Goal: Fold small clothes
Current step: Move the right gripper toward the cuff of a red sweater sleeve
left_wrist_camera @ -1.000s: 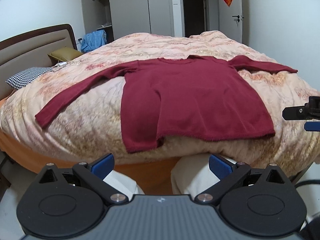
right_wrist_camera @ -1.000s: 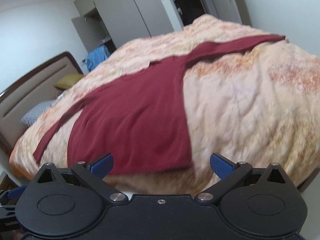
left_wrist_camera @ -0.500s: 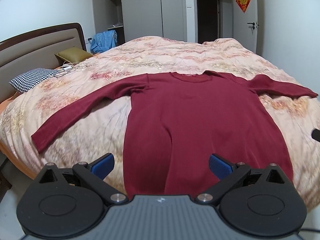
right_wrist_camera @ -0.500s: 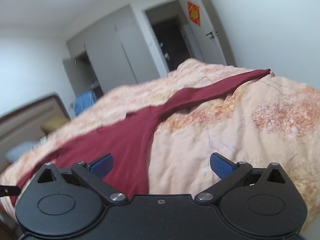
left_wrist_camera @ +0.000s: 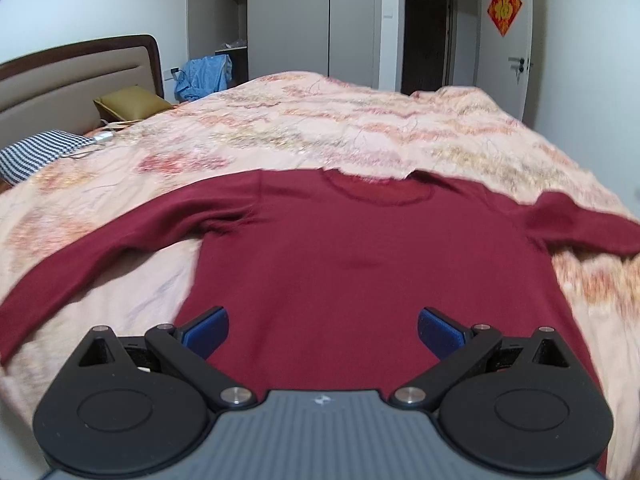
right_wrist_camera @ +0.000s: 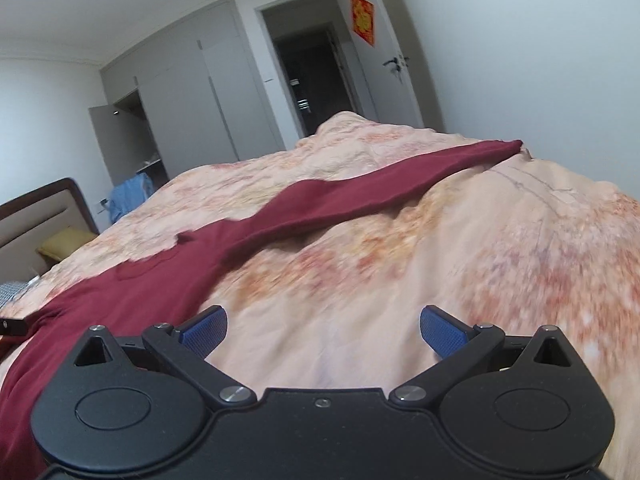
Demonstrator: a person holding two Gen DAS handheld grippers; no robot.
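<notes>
A dark red long-sleeved sweater (left_wrist_camera: pixel 360 264) lies flat on the bed, neckline away from me and both sleeves spread out. My left gripper (left_wrist_camera: pixel 323 330) is open and empty, hovering over the sweater's lower body. My right gripper (right_wrist_camera: pixel 323 330) is open and empty over the bare quilt, to the right of the sweater's body (right_wrist_camera: pixel 132 300). The sweater's right sleeve (right_wrist_camera: pixel 380 188) stretches away ahead of it. A bit of the left gripper (right_wrist_camera: pixel 12 326) shows at the right wrist view's left edge.
The bed carries a peach floral quilt (left_wrist_camera: pixel 380 132). A headboard (left_wrist_camera: pixel 80 76), an olive pillow (left_wrist_camera: pixel 128 102) and a checked pillow (left_wrist_camera: pixel 36 154) are on the left. Grey wardrobes (left_wrist_camera: pixel 312 20), blue clothes (left_wrist_camera: pixel 204 76) and a dark doorway (left_wrist_camera: pixel 426 36) stand beyond.
Both grippers moved forward from the bed's near edge to over the bed. The left now hangs over the sweater's body, the right over the quilt near the right sleeve. Both stayed open.
</notes>
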